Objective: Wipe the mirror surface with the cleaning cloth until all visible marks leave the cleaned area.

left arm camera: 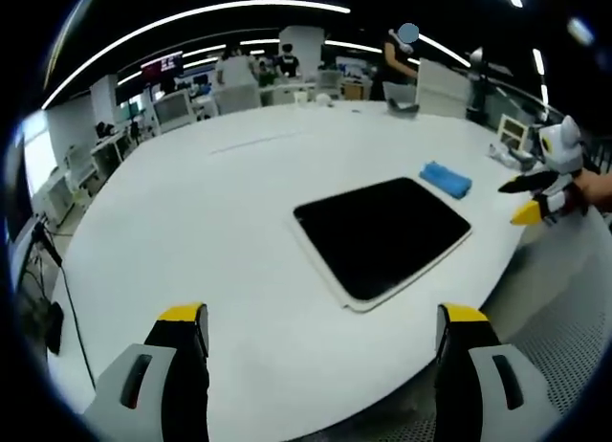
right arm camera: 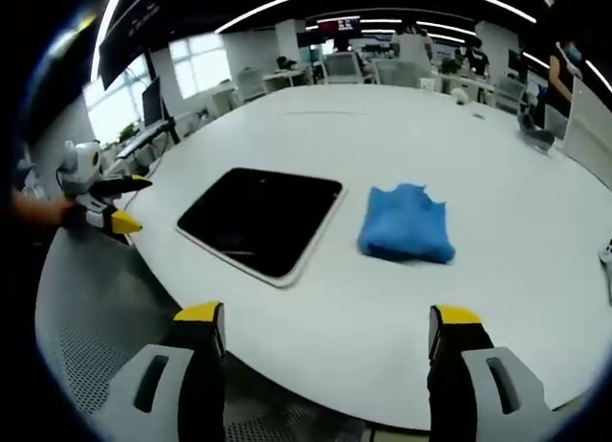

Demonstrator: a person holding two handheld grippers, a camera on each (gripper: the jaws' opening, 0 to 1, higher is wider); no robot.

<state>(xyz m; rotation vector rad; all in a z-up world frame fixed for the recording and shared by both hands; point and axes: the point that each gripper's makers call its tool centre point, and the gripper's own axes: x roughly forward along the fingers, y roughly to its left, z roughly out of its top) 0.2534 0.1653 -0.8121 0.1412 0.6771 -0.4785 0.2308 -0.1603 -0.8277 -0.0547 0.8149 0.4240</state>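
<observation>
Both pairs of yellow-tipped jaws stand wide apart and hold nothing. Straight ahead of the right gripper, and nearer to it than to the left gripper, lies the crumpled blue cleaning cloth, just beside the dark rectangular white-rimmed mirror on the round white table.

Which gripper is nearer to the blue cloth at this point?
Right. The right gripper faces the blue cloth just ahead of it, both open. The left gripper sits off the table edge with the mirror between it and the cloth.
</observation>
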